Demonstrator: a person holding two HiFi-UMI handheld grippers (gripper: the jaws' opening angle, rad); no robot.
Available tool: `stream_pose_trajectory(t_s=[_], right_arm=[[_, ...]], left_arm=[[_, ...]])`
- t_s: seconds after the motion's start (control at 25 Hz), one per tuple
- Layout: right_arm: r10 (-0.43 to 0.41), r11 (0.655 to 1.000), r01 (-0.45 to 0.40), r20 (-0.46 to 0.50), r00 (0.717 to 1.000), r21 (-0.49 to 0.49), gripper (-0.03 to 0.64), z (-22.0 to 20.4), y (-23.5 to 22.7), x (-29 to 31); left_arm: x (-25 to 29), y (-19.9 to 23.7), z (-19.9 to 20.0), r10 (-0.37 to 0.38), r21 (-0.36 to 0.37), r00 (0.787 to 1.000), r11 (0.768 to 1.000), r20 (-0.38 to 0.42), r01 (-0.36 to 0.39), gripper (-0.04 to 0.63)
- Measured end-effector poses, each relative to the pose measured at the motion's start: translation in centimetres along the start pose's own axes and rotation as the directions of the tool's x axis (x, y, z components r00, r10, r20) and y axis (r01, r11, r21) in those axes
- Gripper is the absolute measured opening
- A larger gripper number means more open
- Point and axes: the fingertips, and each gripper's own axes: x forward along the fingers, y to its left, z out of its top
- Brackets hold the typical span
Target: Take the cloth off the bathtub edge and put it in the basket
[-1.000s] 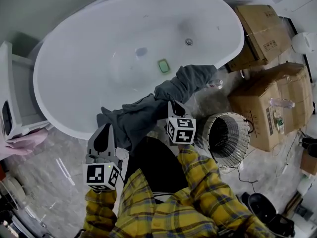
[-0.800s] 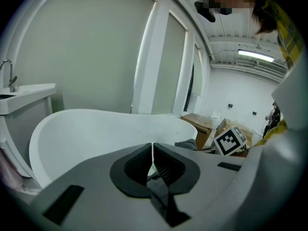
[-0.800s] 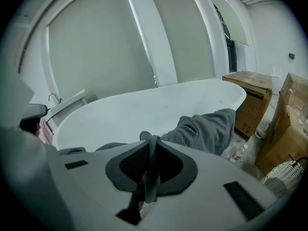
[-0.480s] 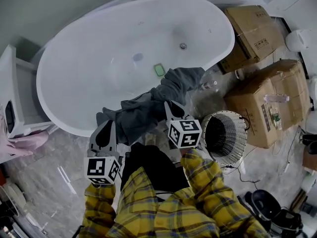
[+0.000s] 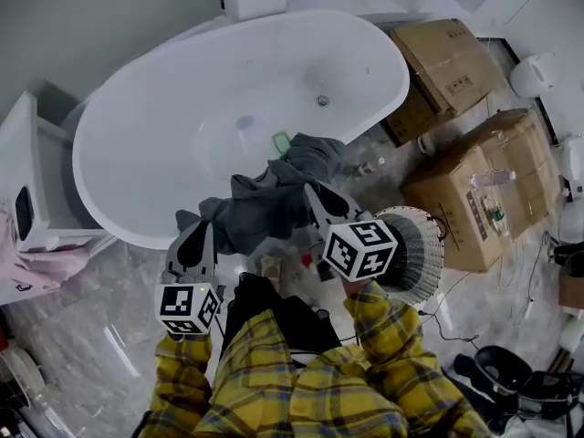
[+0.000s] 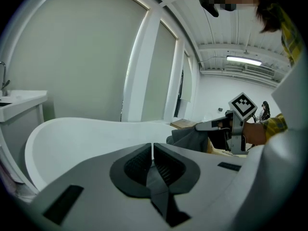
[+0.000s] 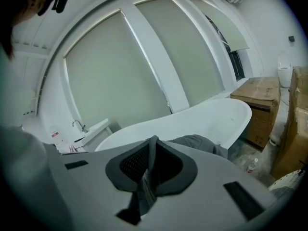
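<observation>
the round pale mesh basket (image 5: 422, 255) on the floor to my right is half hidden behind the marker cube of my right gripper (image 5: 313, 195). in the right gripper view only a sliver of the basket (image 7: 288, 179) shows, cut by the edge. the grey cloth (image 5: 265, 206) covers part of a small green thing (image 5: 280, 140) in the white oval bathtub (image 5: 164, 126), too small to name. the white cabinet (image 5: 35, 172) at far left is cut off.

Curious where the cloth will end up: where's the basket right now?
In the head view the basket stands on the floor at the right, close beside the large cardboard box, partly hidden behind the right gripper.
</observation>
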Motion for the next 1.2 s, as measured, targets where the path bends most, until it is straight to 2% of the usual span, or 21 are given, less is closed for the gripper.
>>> stream_pose_trajectory(t_s=[0.36,0.56,0.8,0.84,0.92,1.08,1.2], right_arm=[[0.071,0.997,-0.071,0.117,0.991,-0.004,0.044,7.6,1.8,-5.8],[0.078,0.997,-0.074,0.189,0.979,-0.032,0.044,11.1,2.1,-8.8],[0.082,0.997,-0.079,0.25,0.965,-0.024,0.044,14.1,2.1,-12.0],[0.082,0.997,-0.077,0.263,0.961,-0.028,0.044,14.8,2.0,-12.7],[0.083,0.996,-0.074,0.29,0.953,-0.04,0.044,16.4,1.9,-14.0],[0.082,0.996,-0.066,0.337,0.938,-0.059,0.044,19.5,1.5,-17.2],[0.096,0.995,-0.08,0.375,0.922,-0.059,0.044,21.7,1.2,-19.6]], left_arm=[[-0.6,-2.6,3.8,-0.043,-0.008,0.995,0.999,0.087,0.044,0.025],[-0.5,-5.0,6.5,-0.124,0.022,0.978,0.992,0.167,0.122,0.026],[-0.6,-7.0,8.8,-0.177,0.056,0.961,0.984,0.212,0.169,0.029],[-0.6,-7.5,9.2,-0.191,0.057,0.956,0.981,0.221,0.183,0.046],[-0.4,-8.4,9.9,-0.222,0.062,0.947,0.975,0.234,0.213,0.137],[-0.1,-10.8,10.8,-0.28,0.103,0.93,0.959,0.239,0.263,0.141],[0.6,-13.1,10.9,-0.341,0.128,0.913,0.939,0.223,0.319,0.172]])
